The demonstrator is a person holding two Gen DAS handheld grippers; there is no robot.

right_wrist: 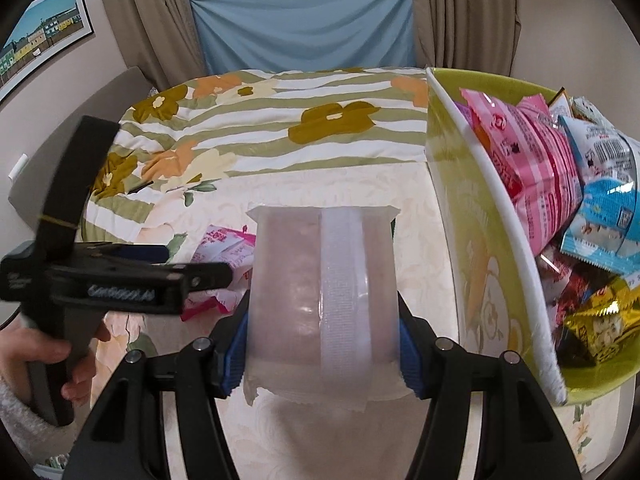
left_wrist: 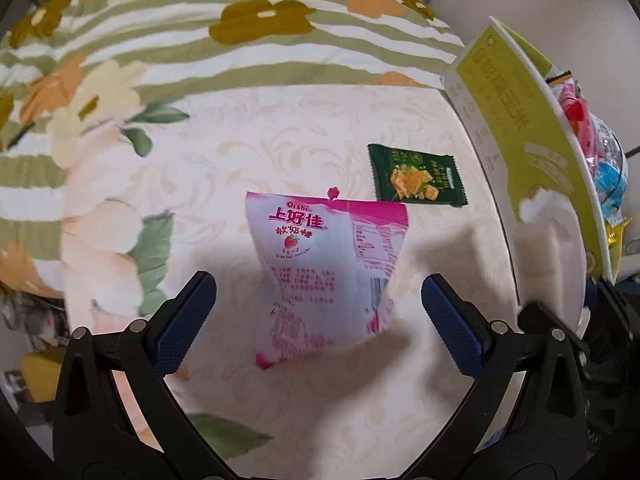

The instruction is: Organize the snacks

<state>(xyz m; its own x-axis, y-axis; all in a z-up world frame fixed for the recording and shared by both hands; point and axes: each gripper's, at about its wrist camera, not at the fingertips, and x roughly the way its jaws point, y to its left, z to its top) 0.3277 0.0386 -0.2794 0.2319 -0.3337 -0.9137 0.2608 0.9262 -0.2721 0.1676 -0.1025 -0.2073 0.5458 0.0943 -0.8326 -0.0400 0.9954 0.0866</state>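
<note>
- Covering most of both views, the bed (left_wrist: 280,120) with its flowered quilt (right_wrist: 280,120) and pale cream sheet is the work surface; curtains and a blue cloth hang behind it.
- Standing at the right edge of the bed, the green box (right_wrist: 472,240) is the collecting bin – it already holds a heap of snack packets (pink, blue, gold and clear ones), so much of the sorting looks done.
- Between the pads of the right gripper (right_wrist: 322,344), a pale see-through packet (right_wrist: 320,280) is clamped by its two sides and held above the sheet, just left of the box wall. It has not gone in yet.
- The pink candy bag (left_wrist: 324,264) is in front of the left gripper (left_wrist: 320,320), whose jaws stand wide apart on either side of it; neither pad touches it. Whether the bag lies fully flat or is slightly propped up I cannot tell.
- A person's hand (right_wrist: 44,356) grasps the left gripper's handle, seen from the right wrist camera.
- Smallest of all, a dark green cracker packet (left_wrist: 418,176) lies flat on the sheet beyond the pink bag, near the box but apart from it.
- Left to do, by my reading – three packets: the held one, the pink bag, the green one.
</note>
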